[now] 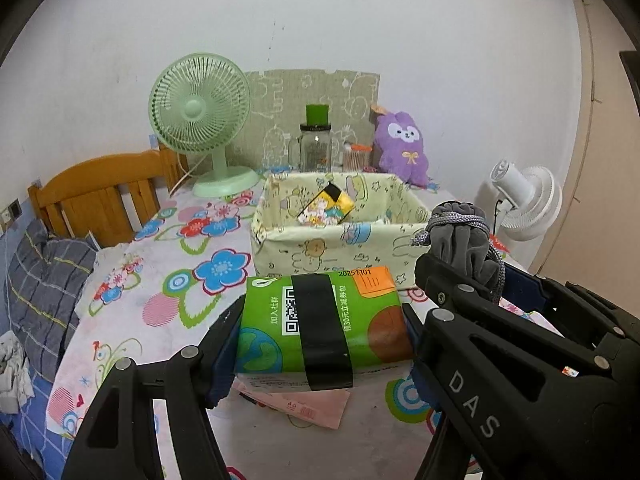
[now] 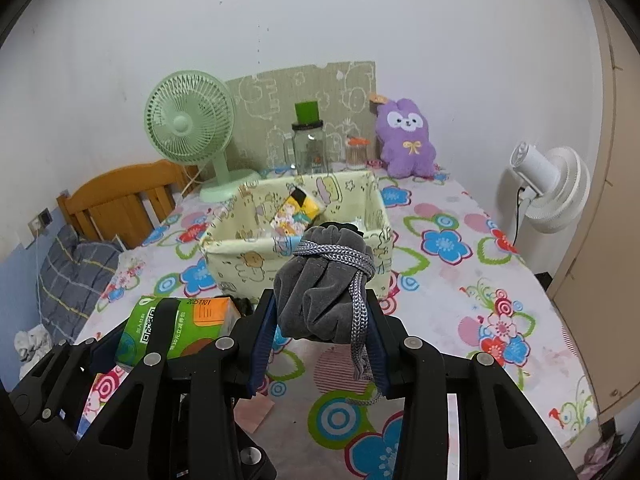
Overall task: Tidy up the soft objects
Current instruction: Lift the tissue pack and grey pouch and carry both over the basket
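My left gripper [image 1: 320, 336] is shut on a green tissue pack [image 1: 320, 320] with a black tape band, held above the floral table just in front of the fabric basket [image 1: 332, 248]. My right gripper [image 2: 320, 320] is shut on a grey drawstring pouch [image 2: 324, 292], held beside the left gripper; the pouch also shows in the left wrist view [image 1: 464, 240]. The pale yellow fabric basket [image 2: 248, 256] holds a yellow tissue packet [image 2: 298, 212]. The tissue pack also shows at the left of the right wrist view [image 2: 188, 324].
A green fan [image 1: 200, 120], a glass jar with green lid [image 1: 316, 144], a small cotton-swab jar [image 1: 356, 156] and a purple plush [image 1: 404, 144] stand at the back. A white fan [image 2: 552, 188] is to the right. A pink paper [image 1: 308, 404] lies under the tissue pack.
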Available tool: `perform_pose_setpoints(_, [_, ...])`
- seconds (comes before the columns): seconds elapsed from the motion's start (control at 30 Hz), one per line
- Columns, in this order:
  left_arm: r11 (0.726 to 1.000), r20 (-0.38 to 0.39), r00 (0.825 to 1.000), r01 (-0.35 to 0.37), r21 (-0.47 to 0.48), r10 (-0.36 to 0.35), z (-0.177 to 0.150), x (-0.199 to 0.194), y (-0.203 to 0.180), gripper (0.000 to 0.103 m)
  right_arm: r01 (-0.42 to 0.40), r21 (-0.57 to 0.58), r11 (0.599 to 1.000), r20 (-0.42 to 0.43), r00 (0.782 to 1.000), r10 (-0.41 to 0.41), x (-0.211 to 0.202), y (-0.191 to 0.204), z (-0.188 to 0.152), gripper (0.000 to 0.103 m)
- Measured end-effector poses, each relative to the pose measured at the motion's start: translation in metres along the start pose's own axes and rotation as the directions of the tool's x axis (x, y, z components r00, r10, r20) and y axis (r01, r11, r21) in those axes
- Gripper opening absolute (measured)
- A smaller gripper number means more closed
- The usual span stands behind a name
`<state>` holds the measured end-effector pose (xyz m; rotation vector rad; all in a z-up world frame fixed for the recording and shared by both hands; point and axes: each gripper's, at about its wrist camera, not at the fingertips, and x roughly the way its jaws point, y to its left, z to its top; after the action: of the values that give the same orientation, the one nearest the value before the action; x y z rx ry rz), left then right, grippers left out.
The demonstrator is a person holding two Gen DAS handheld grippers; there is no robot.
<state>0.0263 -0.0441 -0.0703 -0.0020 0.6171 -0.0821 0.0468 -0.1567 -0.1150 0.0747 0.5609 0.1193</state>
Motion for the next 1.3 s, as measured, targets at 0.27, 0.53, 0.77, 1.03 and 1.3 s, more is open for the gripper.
perform_pose_setpoints(0.27, [1.000, 0.041, 0.999, -0.002, 0.020, 0.001, 0.010, -0.023, -0.003, 0.073, -0.002, 0.012, 1.000, 0.046, 0.999, 0.002, -0.026, 0.001, 0.010, 0.044])
perform_pose_setpoints(0.53, [1.000, 0.061, 0.998, 0.010, 0.012, -0.011, 0.021, -0.033, 0.000, 0.073, 0.007, 0.008, 1.000, 0.073, 0.997, -0.008, -0.041, 0.006, 0.020, 0.044])
perform_pose_setpoints(0.77, [1.000, 0.070, 0.997, 0.017, 0.022, -0.018, 0.031, -0.032, 0.000, 0.073, 0.011, 0.014, 1.000, 0.084, 0.996, -0.012, -0.044, 0.006, 0.029, 0.044])
perform_pose_setpoints(1.03, [0.999, 0.074, 0.997, 0.030, 0.026, -0.032, 0.040, -0.025, 0.000, 0.073, 0.022, 0.017, 1.000, 0.091, 0.996, -0.023, -0.039, 0.006, 0.040, 0.044])
perform_pose_setpoints(1.3, [0.999, 0.078, 0.997, 0.028, 0.031, -0.031, 0.051, -0.013, 0.001, 0.073, 0.024, 0.018, 1.000, 0.089, 0.996, -0.026, -0.026, 0.005, 0.052, 0.044])
